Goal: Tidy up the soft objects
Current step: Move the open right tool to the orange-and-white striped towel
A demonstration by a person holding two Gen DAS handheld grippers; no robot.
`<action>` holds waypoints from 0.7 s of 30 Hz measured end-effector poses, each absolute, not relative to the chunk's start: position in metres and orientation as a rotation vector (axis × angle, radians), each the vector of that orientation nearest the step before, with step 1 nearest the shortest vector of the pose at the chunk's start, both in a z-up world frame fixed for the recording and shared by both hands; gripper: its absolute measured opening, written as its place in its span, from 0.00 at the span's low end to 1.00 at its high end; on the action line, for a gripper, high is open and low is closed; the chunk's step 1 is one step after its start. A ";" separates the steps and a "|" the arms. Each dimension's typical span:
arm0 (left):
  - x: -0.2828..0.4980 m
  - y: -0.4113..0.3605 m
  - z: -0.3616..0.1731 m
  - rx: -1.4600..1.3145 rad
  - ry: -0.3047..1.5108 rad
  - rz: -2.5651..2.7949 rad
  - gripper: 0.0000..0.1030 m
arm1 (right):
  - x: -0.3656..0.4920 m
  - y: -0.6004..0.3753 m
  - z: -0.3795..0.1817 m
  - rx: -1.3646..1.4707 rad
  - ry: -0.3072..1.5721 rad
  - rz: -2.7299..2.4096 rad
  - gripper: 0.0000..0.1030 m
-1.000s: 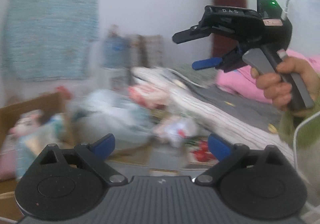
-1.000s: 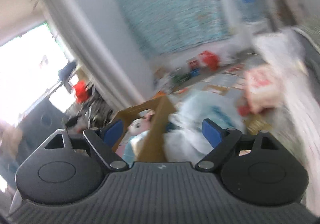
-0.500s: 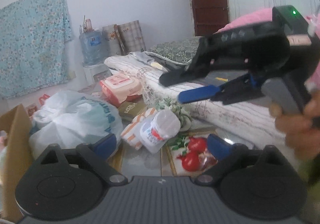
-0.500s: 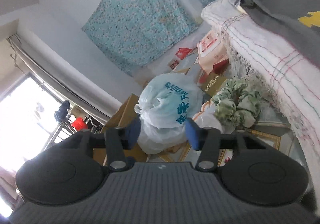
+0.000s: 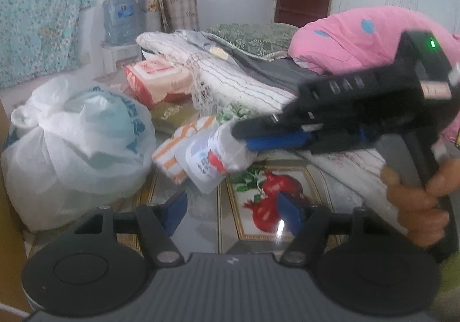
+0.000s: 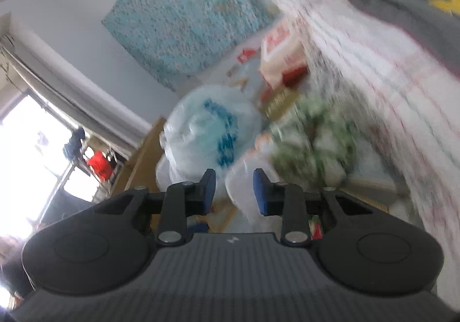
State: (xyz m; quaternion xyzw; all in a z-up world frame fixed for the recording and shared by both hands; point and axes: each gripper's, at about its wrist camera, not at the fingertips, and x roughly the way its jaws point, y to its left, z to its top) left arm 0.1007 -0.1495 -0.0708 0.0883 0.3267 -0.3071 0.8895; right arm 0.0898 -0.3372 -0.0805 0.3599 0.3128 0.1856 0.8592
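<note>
A green-and-white scrunched soft item lies on the floor against the bed, partly hidden in the left wrist view behind a plastic jar. An orange-striped cloth lies beside the jar. My left gripper is open and empty above the tiled floor. My right gripper shows from the side, its fingertips just above the jar. In its own view the right gripper is partly closed with a gap, empty, and points at the jar.
A tied white plastic bag sits left, next to a cardboard box edge. A red-and-white package lies behind. The bed with striped sheet and pink pillow fills the right. A water jug stands by the wall.
Both grippers have dropped toward the floor pile. The right gripper's fingertips moved left and down over the jar. Its jaws stay narrowed as half a second ago.
</note>
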 end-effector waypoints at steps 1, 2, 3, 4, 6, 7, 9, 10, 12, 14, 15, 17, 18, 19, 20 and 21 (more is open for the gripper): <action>0.099 -0.148 -0.070 0.182 0.680 -0.636 0.69 | 0.087 -0.337 -0.083 0.759 0.667 0.384 0.28; 0.099 -0.146 -0.070 0.180 0.680 -0.634 0.69 | 0.083 -0.338 -0.084 0.767 0.666 0.376 0.28; 0.098 -0.146 -0.070 0.180 0.677 -0.630 0.69 | 0.079 -0.340 -0.083 0.779 0.658 0.373 0.29; 0.099 -0.146 -0.070 0.179 0.673 -0.623 0.69 | 0.077 -0.342 -0.082 0.794 0.643 0.371 0.29; 0.103 -0.148 -0.070 0.179 0.667 -0.606 0.69 | 0.076 -0.345 -0.073 0.802 0.597 0.377 0.29; 0.106 -0.149 -0.070 0.176 0.665 -0.603 0.69 | 0.079 -0.345 -0.068 0.792 0.578 0.380 0.29; 0.110 -0.152 -0.070 0.172 0.652 -0.590 0.68 | 0.089 -0.341 -0.057 0.767 0.545 0.391 0.29; 0.111 -0.153 -0.070 0.175 0.646 -0.583 0.68 | 0.095 -0.339 -0.053 0.750 0.534 0.401 0.29; 0.112 -0.155 -0.069 0.175 0.636 -0.580 0.66 | 0.111 -0.333 -0.054 0.717 0.538 0.400 0.29; 0.111 -0.156 -0.069 0.181 0.639 -0.587 0.64 | 0.125 -0.329 -0.063 0.698 0.579 0.395 0.29; 0.110 -0.156 -0.068 0.186 0.640 -0.592 0.64 | 0.129 -0.329 -0.069 0.703 0.600 0.389 0.29; 0.108 -0.155 -0.067 0.200 0.640 -0.595 0.64 | 0.130 -0.330 -0.080 0.731 0.633 0.397 0.28; 0.108 -0.153 -0.066 0.204 0.640 -0.594 0.64 | 0.127 -0.331 -0.083 0.751 0.639 0.419 0.28; 0.107 -0.152 -0.065 0.203 0.643 -0.597 0.64 | 0.121 -0.332 -0.086 0.770 0.644 0.440 0.29; 0.107 -0.151 -0.065 0.199 0.652 -0.605 0.64 | 0.114 -0.334 -0.088 0.777 0.654 0.446 0.29; 0.107 -0.150 -0.066 0.192 0.665 -0.617 0.64 | 0.109 -0.334 -0.091 0.777 0.661 0.443 0.27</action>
